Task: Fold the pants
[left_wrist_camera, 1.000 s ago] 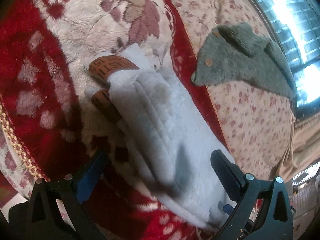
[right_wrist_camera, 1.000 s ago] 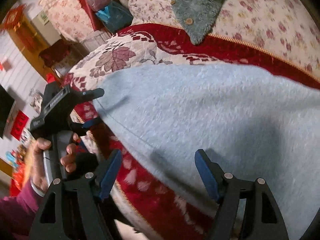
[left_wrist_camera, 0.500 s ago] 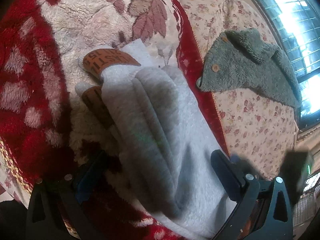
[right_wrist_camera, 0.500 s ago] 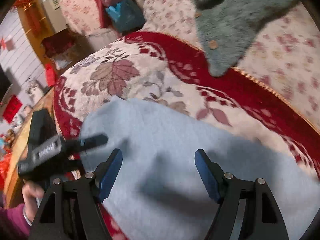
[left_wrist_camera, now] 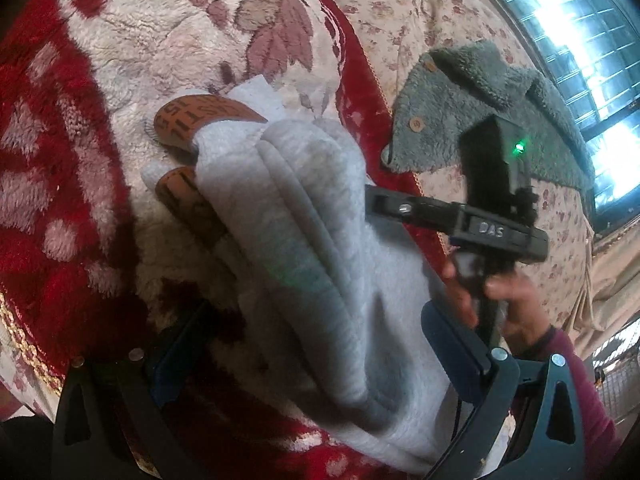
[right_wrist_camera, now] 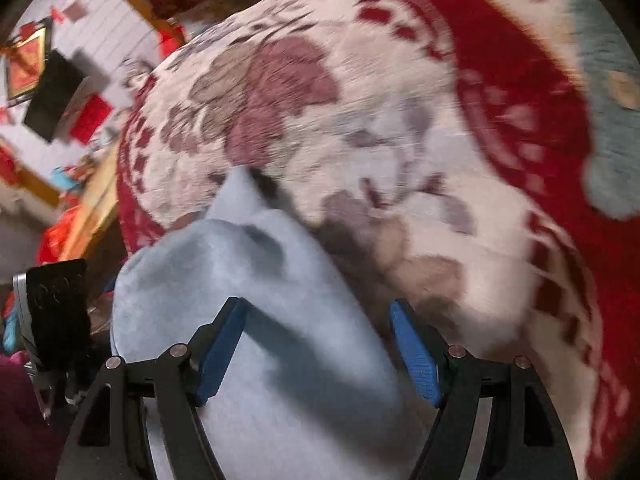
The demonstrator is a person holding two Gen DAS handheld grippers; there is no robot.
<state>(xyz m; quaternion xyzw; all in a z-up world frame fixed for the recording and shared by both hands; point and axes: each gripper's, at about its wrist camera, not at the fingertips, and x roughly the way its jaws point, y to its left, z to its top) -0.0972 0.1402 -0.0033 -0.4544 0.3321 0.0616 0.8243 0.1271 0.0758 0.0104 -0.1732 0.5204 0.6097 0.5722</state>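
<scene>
The light grey-blue fleece pants (left_wrist_camera: 304,248) lie folded into a narrow bundle on the red and cream blanket (left_wrist_camera: 80,128), their orange printed waistband (left_wrist_camera: 188,120) at the far end. My left gripper (left_wrist_camera: 312,348) is open, low over the near end of the bundle. In the right wrist view, which is blurred, the pants (right_wrist_camera: 224,280) run under my open right gripper (right_wrist_camera: 320,344). The right gripper also shows in the left wrist view (left_wrist_camera: 452,216), held over the bundle's right edge; its fingers are hidden there.
A grey-green fleece garment with buttons (left_wrist_camera: 480,104) lies on the floral sheet (left_wrist_camera: 500,216) beyond the blanket's red border, under a bright window (left_wrist_camera: 580,40). Room furniture and red decorations (right_wrist_camera: 52,80) show at the left of the right wrist view.
The right gripper has swept left along the pants toward the waistband end and now appears in the left wrist view. The left gripper has drawn slightly closer to the bundle.
</scene>
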